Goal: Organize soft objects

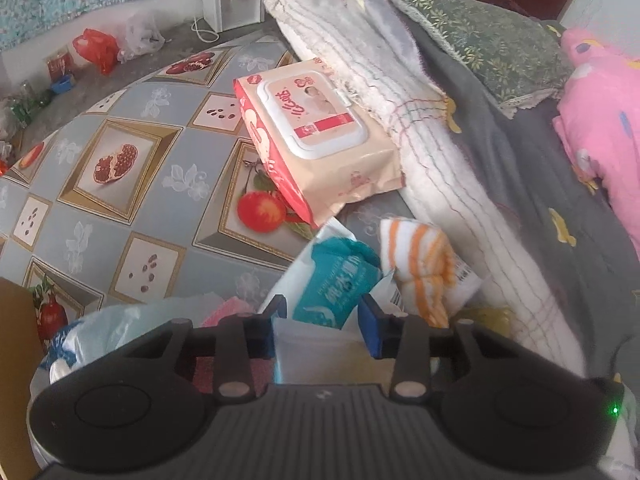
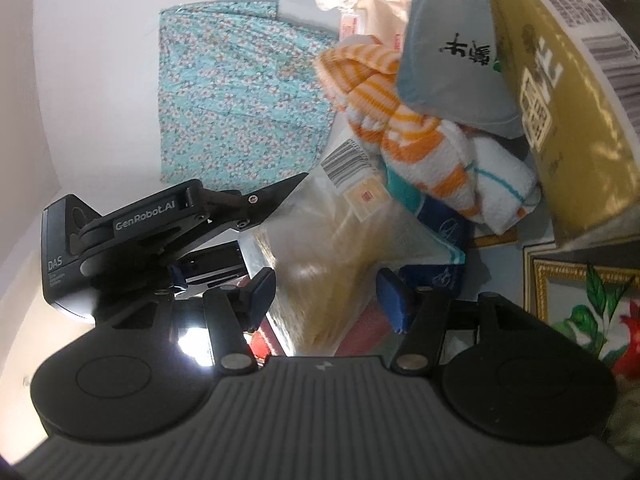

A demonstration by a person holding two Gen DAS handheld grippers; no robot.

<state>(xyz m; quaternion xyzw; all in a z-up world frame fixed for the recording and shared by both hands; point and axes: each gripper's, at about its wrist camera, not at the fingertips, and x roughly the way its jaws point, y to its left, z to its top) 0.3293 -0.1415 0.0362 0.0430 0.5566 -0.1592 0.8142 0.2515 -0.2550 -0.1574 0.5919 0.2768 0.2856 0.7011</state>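
Fingers (image 1: 370,316) pinch a teal packet (image 1: 340,280); right wrist view hides it.

Left gripper (image 1: 322,314): angled steeply downward, blue-padded fingers (image 1: 370,326) closed against both sides of a teal packet (image 1: 338,280). Also seen from the side in the right wrist view, as a black body.

Right gripper (image 2: 326,294): held level, jaws partly apart, a clear-wrapped package (image 2: 328,248) between the pads; contact cannot be told.
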